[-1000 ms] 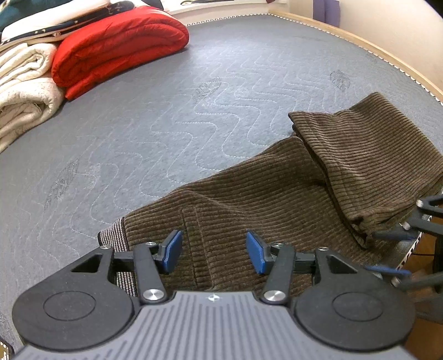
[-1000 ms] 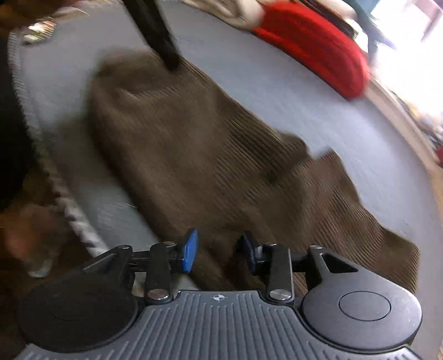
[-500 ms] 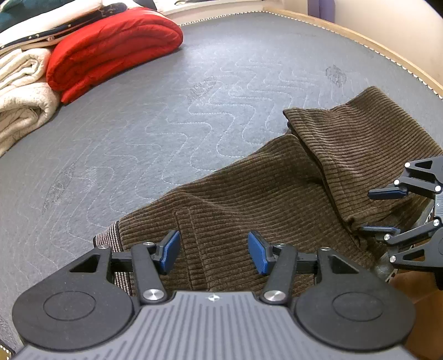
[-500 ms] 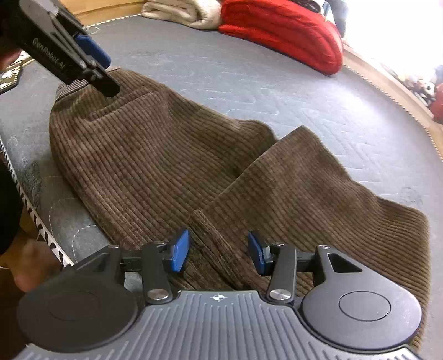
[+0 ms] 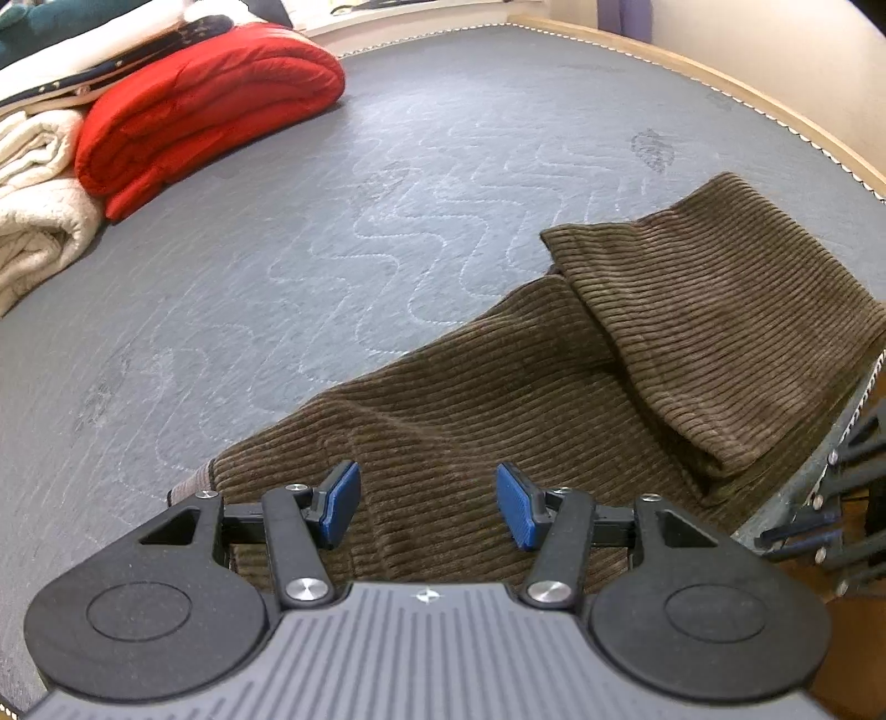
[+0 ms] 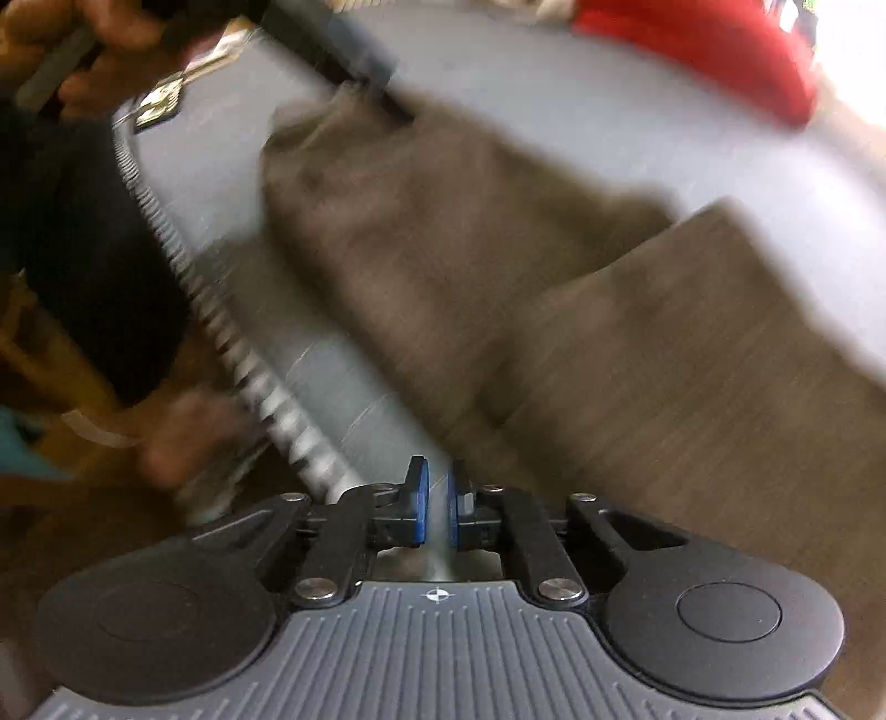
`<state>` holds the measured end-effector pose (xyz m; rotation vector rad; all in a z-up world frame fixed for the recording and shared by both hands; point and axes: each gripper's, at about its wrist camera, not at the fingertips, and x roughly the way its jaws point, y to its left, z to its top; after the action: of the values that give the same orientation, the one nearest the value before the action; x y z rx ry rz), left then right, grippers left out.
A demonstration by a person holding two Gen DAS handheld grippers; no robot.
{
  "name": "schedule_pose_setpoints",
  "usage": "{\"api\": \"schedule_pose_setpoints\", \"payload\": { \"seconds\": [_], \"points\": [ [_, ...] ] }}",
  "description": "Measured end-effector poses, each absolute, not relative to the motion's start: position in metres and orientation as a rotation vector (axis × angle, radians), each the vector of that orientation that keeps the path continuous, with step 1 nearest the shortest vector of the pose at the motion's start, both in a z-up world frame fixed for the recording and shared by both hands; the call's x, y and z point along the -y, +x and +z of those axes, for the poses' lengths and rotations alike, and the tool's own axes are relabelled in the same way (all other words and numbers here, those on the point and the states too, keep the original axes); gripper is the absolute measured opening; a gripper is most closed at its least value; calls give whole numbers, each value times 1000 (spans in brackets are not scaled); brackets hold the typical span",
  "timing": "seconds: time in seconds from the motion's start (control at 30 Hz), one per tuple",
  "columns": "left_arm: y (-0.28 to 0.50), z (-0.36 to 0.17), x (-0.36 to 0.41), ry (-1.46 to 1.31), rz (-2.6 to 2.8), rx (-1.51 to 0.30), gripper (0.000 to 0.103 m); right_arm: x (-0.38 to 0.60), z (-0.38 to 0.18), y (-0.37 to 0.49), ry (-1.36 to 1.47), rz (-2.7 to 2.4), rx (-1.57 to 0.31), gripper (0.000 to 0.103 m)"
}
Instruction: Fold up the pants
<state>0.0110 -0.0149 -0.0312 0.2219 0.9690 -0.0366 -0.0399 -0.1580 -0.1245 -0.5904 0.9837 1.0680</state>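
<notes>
Brown corduroy pants (image 5: 498, 399) lie on the grey mattress (image 5: 332, 221), their legs folded back over themselves at the right (image 5: 720, 310). My left gripper (image 5: 429, 507) hangs open just above the waistband end, with nothing between its blue pads (image 5: 340, 501). My right gripper (image 6: 437, 509) is at the mattress's near edge beside the fold of the pants (image 6: 609, 332). Its jaws are closing and almost together, and only the grey mattress shows in the slit. The right wrist view is blurred. The right gripper (image 5: 797, 534) also shows low at the left wrist view's right edge.
A folded red quilt (image 5: 210, 111) and cream blankets (image 5: 33, 210) are stacked at the far left of the mattress. A wooden bed frame (image 5: 775, 99) rims the far side. A person's hand (image 6: 111, 33) and dark clothing (image 6: 83, 249) are left of the piped mattress edge (image 6: 221, 321).
The right gripper's jaws went from wide open over the pants' fold to nearly together, and it slid off the cloth to the mattress edge. The left gripper stayed put and open.
</notes>
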Motion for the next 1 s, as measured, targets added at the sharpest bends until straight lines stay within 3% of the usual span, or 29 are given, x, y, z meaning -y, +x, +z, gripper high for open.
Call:
{"api": "schedule_pose_setpoints", "payload": {
  "seconds": [0.1, 0.17, 0.23, 0.43, 0.57, 0.73, 0.87, 0.9, 0.93, 1.0],
  "points": [
    [15, -28, 21, 219, -48, -960, 61, 168, -100, -45, -484, 1047, -905, 11],
    [17, -27, 25, 217, -57, -953, 62, 186, -77, -35, -302, 1013, -858, 35],
    [18, -27, 30, 223, -67, -951, 63, 207, -61, -25, -181, 914, -793, 50],
    [23, -27, 40, 201, -88, -949, 64, 287, -61, 20, 36, 265, -715, 58],
    [24, -22, 46, 200, -103, -930, 64, 335, -96, 39, 163, -71, -850, 64],
    [26, -20, 49, 194, -113, -927, 64, 367, -132, 48, 461, -107, -992, 70],
    [26, -20, 50, 196, -120, -926, 65, 360, -128, 49, 431, -95, -988, 69],
    [25, -20, 50, 194, -121, -926, 65, 357, -124, 48, 415, -90, -978, 65],
    [25, -20, 49, 190, -121, -926, 65, 360, -120, 47, 404, -83, -968, 50],
    [24, -18, 47, 163, -126, -927, 65, 360, -112, 47, 384, -71, -944, 36]
  ]
}}
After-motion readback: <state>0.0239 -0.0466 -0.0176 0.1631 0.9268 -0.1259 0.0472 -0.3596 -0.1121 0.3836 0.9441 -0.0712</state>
